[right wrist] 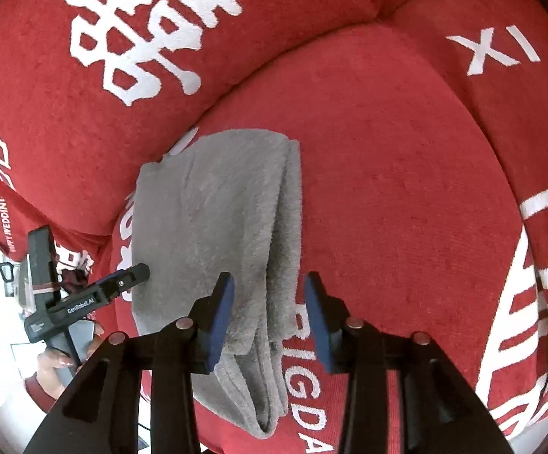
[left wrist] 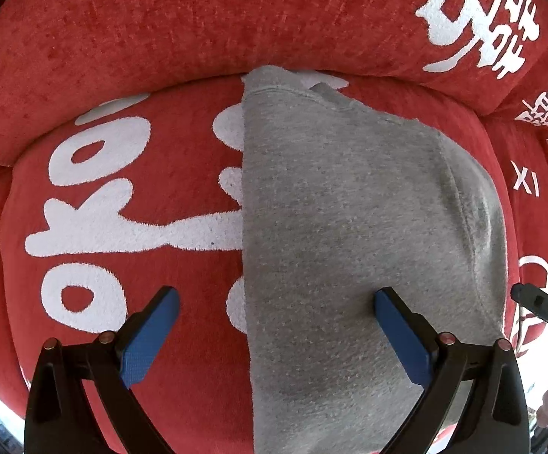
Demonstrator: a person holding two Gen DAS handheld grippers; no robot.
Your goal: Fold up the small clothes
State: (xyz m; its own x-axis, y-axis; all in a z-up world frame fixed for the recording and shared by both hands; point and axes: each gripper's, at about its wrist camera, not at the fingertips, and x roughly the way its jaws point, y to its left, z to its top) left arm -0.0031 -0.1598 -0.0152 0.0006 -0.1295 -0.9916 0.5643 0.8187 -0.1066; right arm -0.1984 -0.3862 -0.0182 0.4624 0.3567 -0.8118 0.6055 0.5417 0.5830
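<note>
The grey garment (left wrist: pixel 349 208) lies partly folded on the red cushion (left wrist: pixel 122 151), both the left claw (left wrist: pixel 275 302) and right claw (right wrist: pixel 268 287) open and empty above it, so the next move is probably gripping its near edge for another fold.

A small grey fleecy garment (left wrist: pixel 349 227) lies folded lengthwise on the red seat cushion (right wrist: pixel 406 189) with white lettering, a stitched hem at its far end, layered folded edges stacked along its right side.
</note>
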